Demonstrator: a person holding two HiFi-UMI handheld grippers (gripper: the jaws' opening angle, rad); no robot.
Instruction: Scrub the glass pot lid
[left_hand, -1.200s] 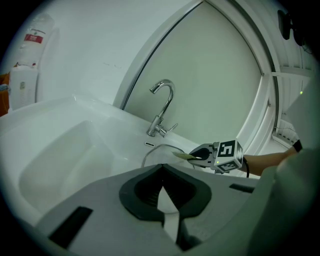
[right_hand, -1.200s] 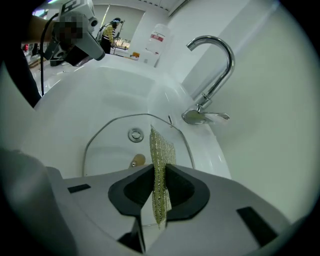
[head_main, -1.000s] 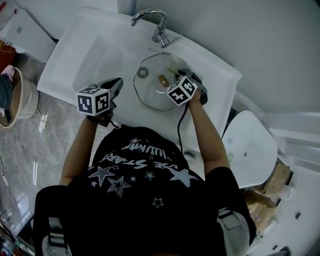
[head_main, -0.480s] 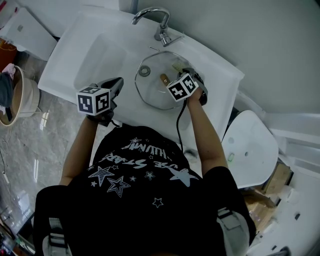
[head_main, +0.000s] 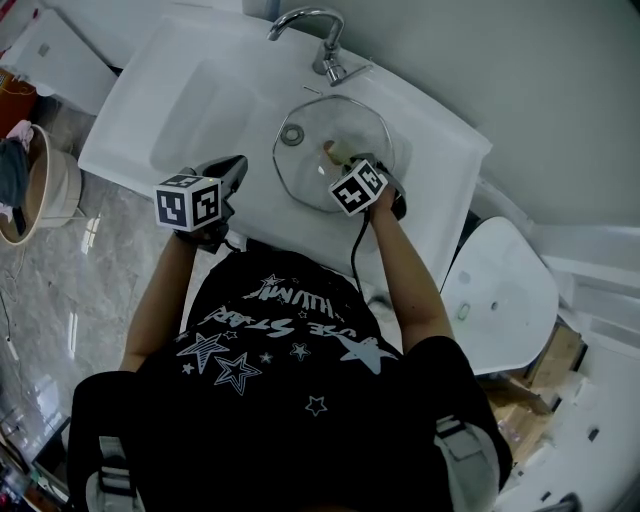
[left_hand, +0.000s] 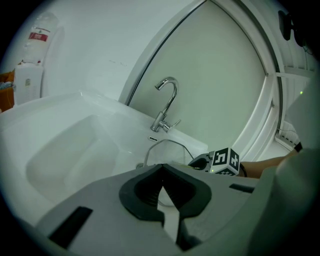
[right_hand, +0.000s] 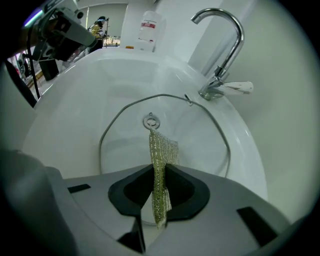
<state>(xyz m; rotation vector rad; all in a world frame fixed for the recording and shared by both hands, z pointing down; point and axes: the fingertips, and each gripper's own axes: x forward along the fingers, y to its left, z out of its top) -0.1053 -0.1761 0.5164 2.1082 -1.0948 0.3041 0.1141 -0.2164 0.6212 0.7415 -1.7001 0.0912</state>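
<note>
A clear glass pot lid (head_main: 310, 170) with a metal rim and a brown knob (head_main: 329, 150) rests in the white sink basin (head_main: 420, 140). My right gripper (head_main: 347, 162) hovers over the lid, shut on a green-gold mesh scrub cloth (right_hand: 160, 160) that hangs down onto the glass (right_hand: 200, 140). My left gripper (head_main: 236, 166) stays over the sink's near rim, left of the lid, shut with nothing in it (left_hand: 162, 186). From the left gripper view the lid's rim (left_hand: 167, 142) and the right gripper's marker cube (left_hand: 225, 161) show ahead.
A chrome faucet (head_main: 310, 25) stands behind the basin, and the drain ring (right_hand: 150, 121) shows through the glass. A shallow drainboard (head_main: 190, 110) lies left of the basin. A white bottle (right_hand: 149, 27) stands at the far counter end. A basket (head_main: 30, 190) sits on the floor, left.
My right gripper has drawn back across the lid toward the person, dragging the cloth. The left gripper has stayed where it was.
</note>
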